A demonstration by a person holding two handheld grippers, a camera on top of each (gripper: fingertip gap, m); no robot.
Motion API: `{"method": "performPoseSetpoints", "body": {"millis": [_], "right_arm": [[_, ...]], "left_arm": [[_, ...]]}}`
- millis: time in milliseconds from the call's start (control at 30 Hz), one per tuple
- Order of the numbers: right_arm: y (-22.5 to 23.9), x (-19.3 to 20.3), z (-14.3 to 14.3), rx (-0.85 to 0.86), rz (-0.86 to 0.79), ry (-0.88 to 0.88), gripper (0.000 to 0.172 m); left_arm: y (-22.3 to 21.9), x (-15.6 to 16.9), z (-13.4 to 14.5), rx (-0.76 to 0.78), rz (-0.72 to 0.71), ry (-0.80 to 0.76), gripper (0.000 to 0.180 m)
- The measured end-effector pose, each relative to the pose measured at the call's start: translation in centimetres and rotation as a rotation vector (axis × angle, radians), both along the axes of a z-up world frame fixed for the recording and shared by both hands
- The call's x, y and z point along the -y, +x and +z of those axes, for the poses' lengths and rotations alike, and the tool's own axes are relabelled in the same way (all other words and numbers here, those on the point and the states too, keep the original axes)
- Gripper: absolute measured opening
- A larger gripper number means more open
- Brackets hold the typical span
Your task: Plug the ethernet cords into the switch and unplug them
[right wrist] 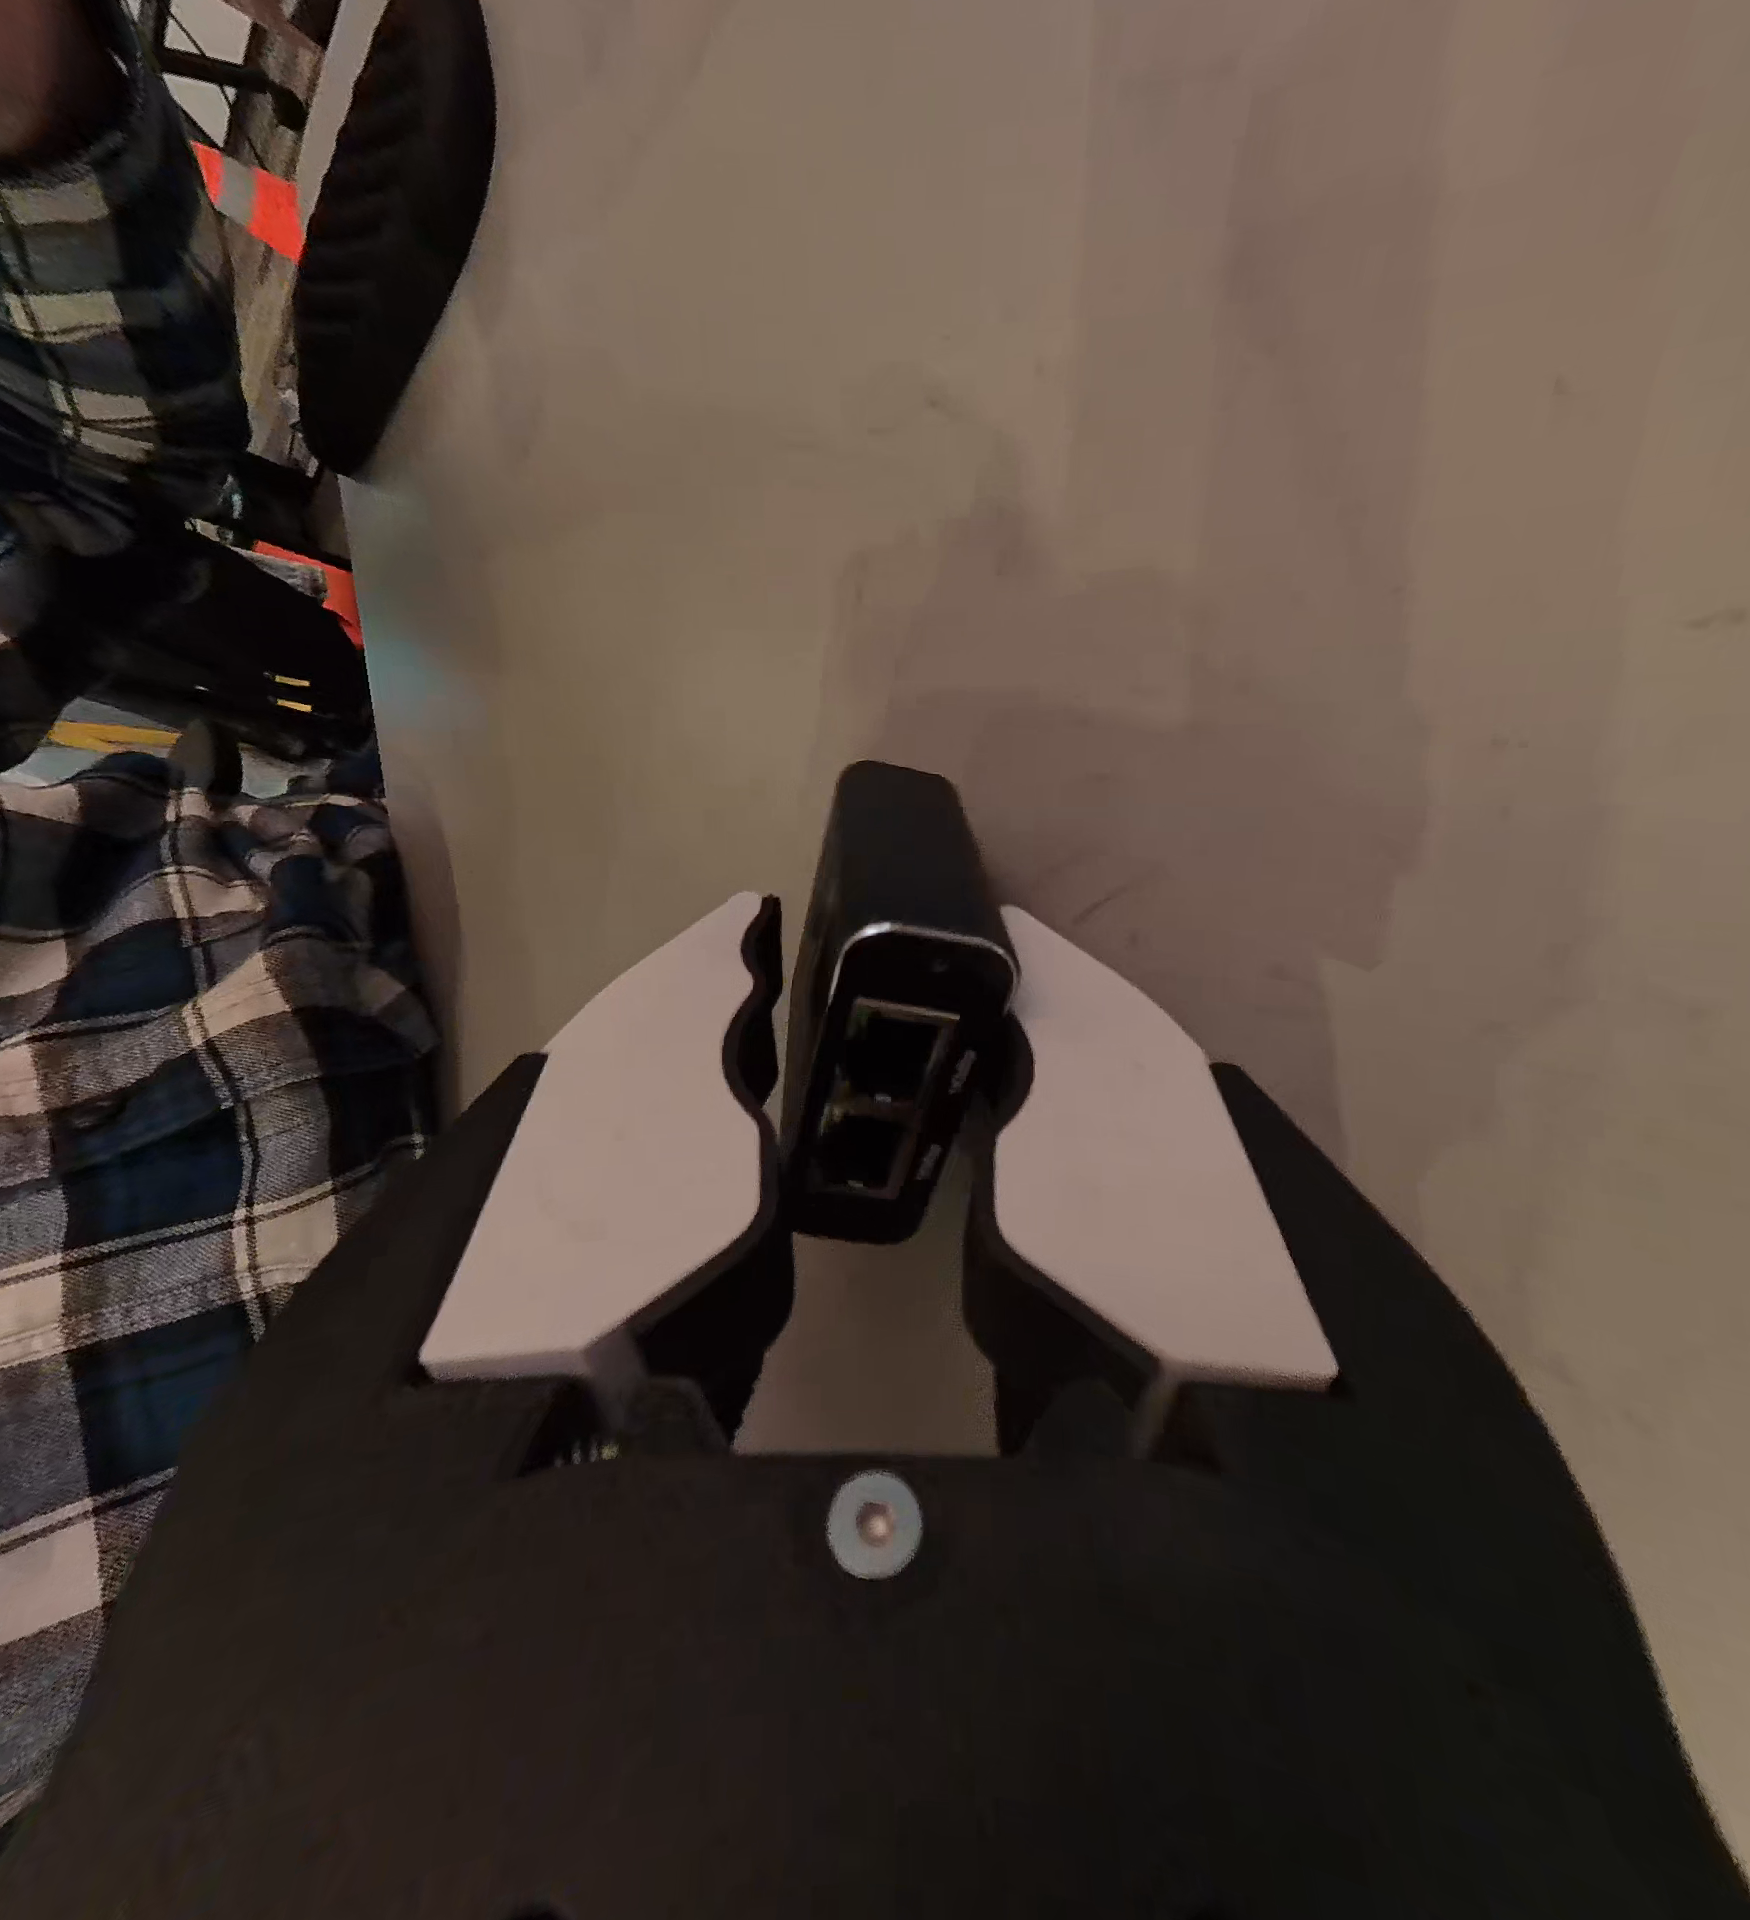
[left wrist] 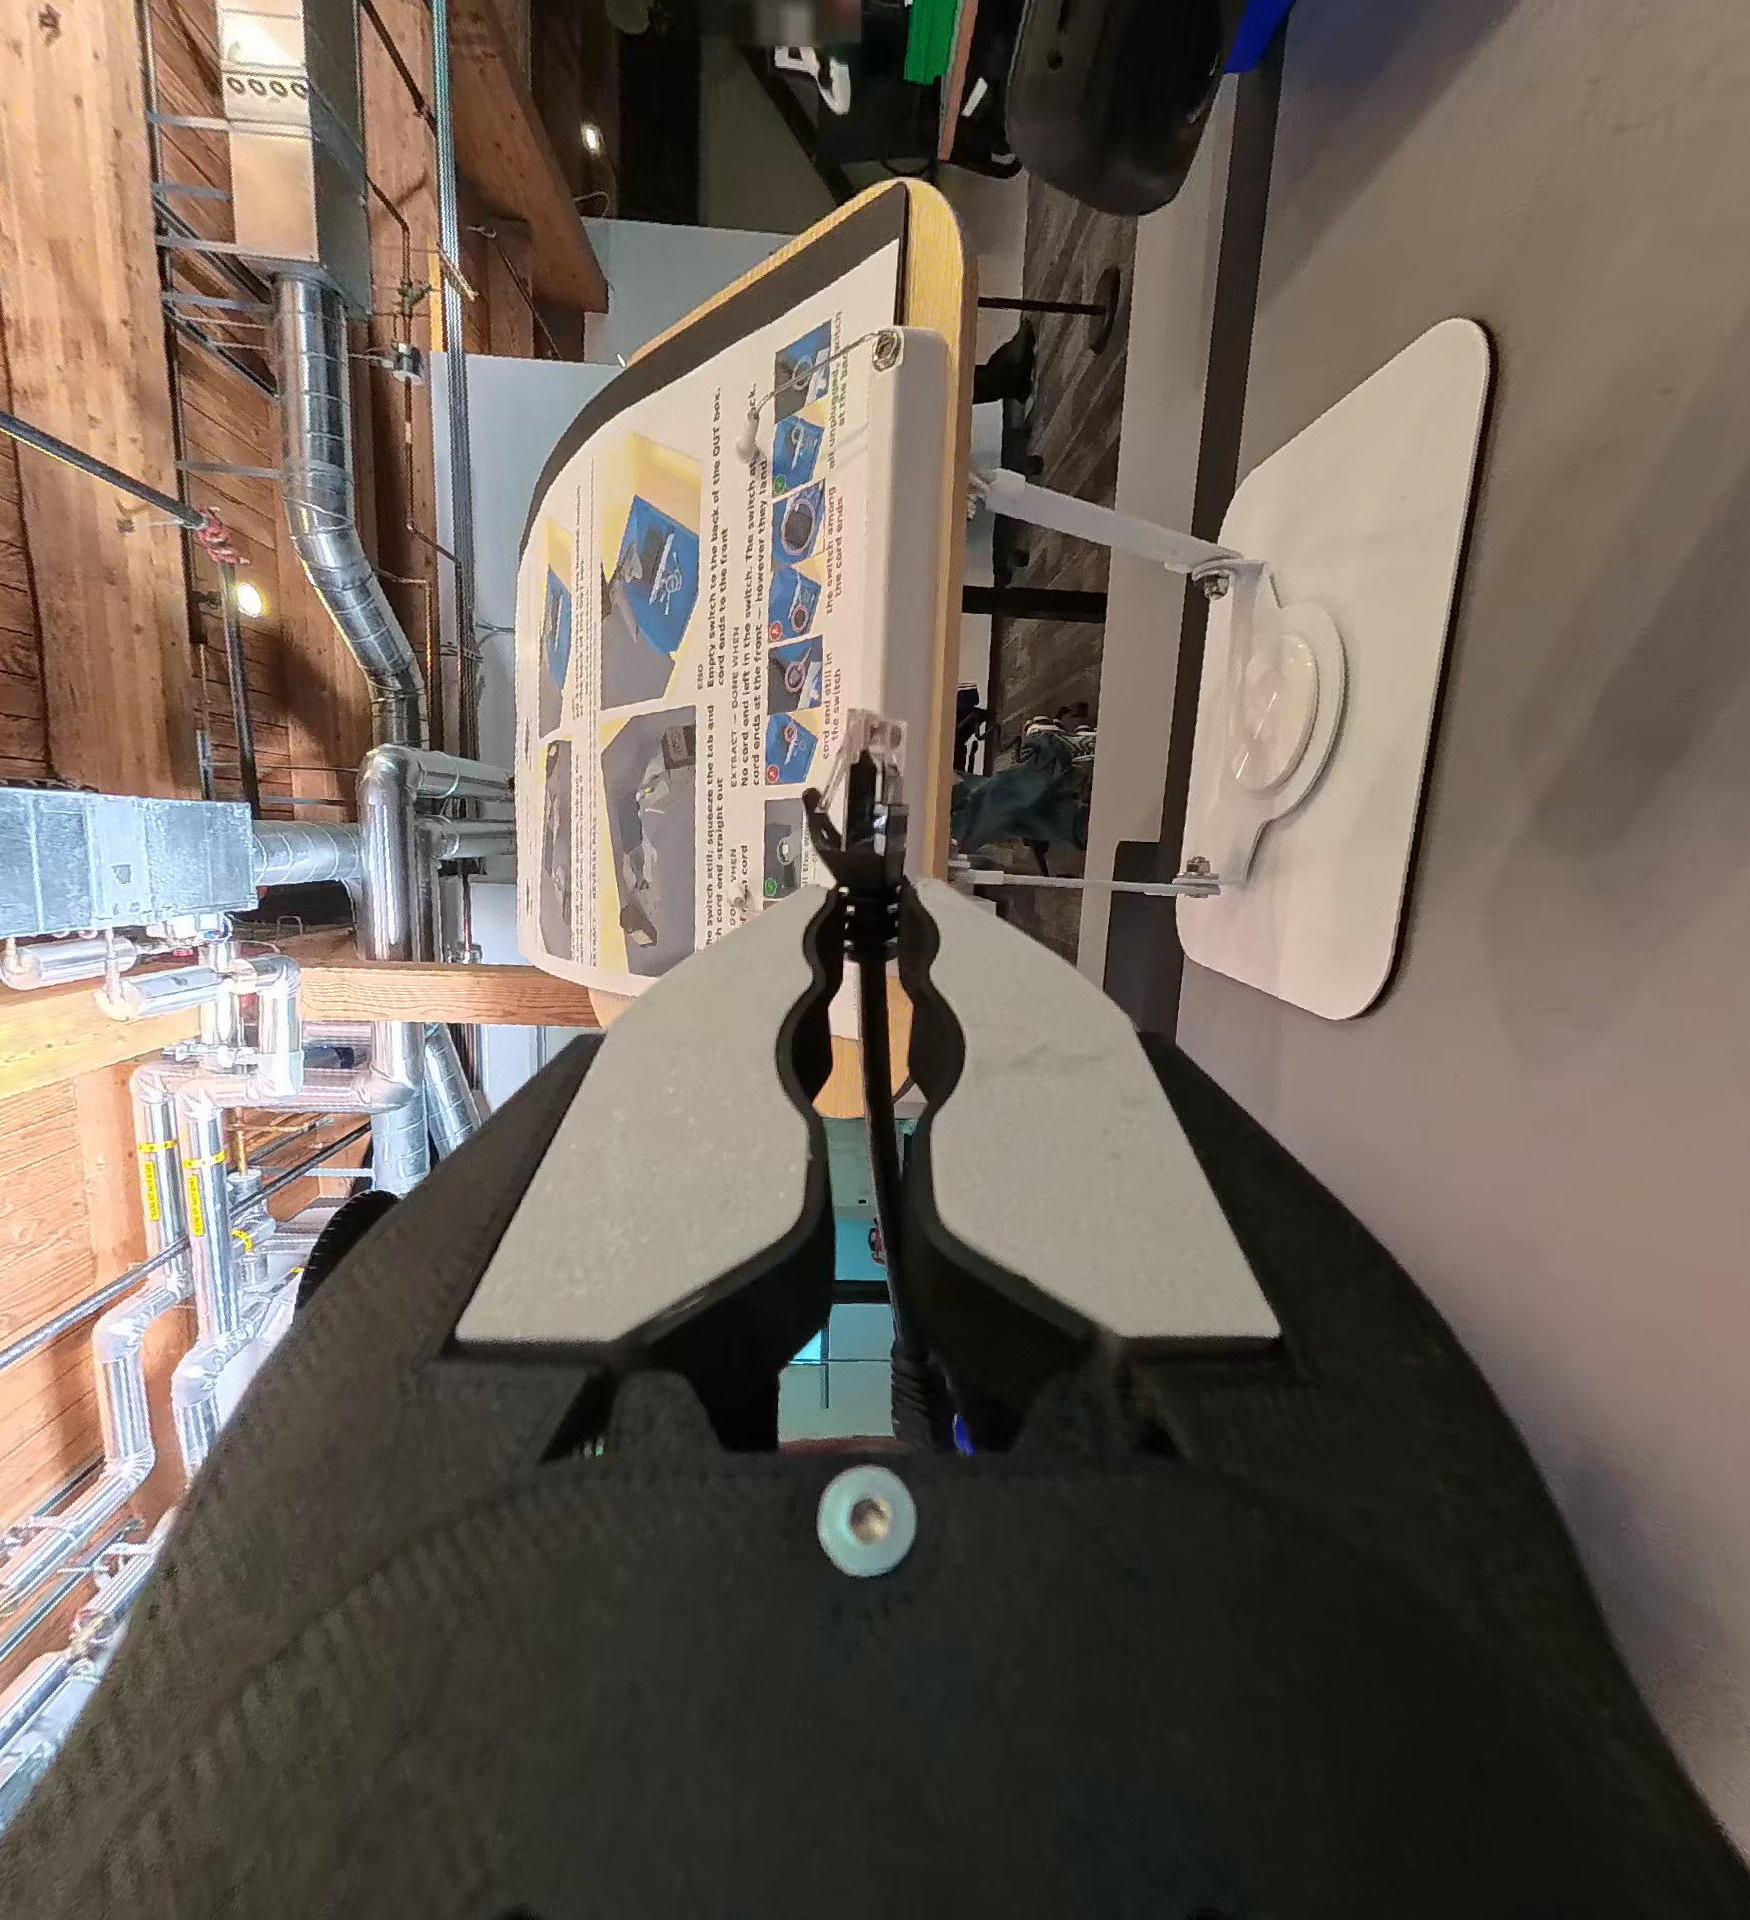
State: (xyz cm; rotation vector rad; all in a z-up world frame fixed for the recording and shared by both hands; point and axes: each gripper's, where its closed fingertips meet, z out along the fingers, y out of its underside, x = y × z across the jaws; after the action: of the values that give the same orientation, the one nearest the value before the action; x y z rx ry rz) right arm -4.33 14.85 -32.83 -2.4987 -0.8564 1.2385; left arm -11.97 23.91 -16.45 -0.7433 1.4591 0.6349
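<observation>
In the left wrist view my left gripper [left wrist: 866, 888] is shut on a black ethernet cord [left wrist: 881, 1091]. Its clear plug [left wrist: 876, 743] sticks out past the fingertips, in the air in front of a sheet stand. In the right wrist view a small black switch [right wrist: 897, 862] stands on edge on the table between the fingers of my right gripper [right wrist: 886, 920]. Its two empty ports [right wrist: 886, 1049] face the camera. A thin gap shows between the left pad [right wrist: 759, 997] and the switch, so this gripper is open around it. The left gripper and cord do not show in the right wrist view.
A printed instruction sheet [left wrist: 705, 644] sits on a tilted board held by a white stand with a base plate [left wrist: 1349, 665] on the grey table [left wrist: 1629, 1039]. A person in a plaid shirt [right wrist: 123, 987] is at the table's edge, next to a black chair [right wrist: 393, 229]. My hands' fingertips stand some 20 centimetres from each other.
</observation>
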Motion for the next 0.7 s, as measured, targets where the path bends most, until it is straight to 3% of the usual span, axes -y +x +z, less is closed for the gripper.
{"method": "performPoseSetpoints", "body": {"millis": [467,700], "right_arm": [[1.9,-1.3,-0.1,0.132,0.064,0.212,0.061],[2.7,-2.2,-0.2,0.281,0.238,0.448,0.075]], "left_arm": [[0.0,0.1,-0.2,-0.013,-0.002,-0.005,0.009],[0.1,0.3,-0.2,-0.021,-0.004,-0.002,0.009]]}}
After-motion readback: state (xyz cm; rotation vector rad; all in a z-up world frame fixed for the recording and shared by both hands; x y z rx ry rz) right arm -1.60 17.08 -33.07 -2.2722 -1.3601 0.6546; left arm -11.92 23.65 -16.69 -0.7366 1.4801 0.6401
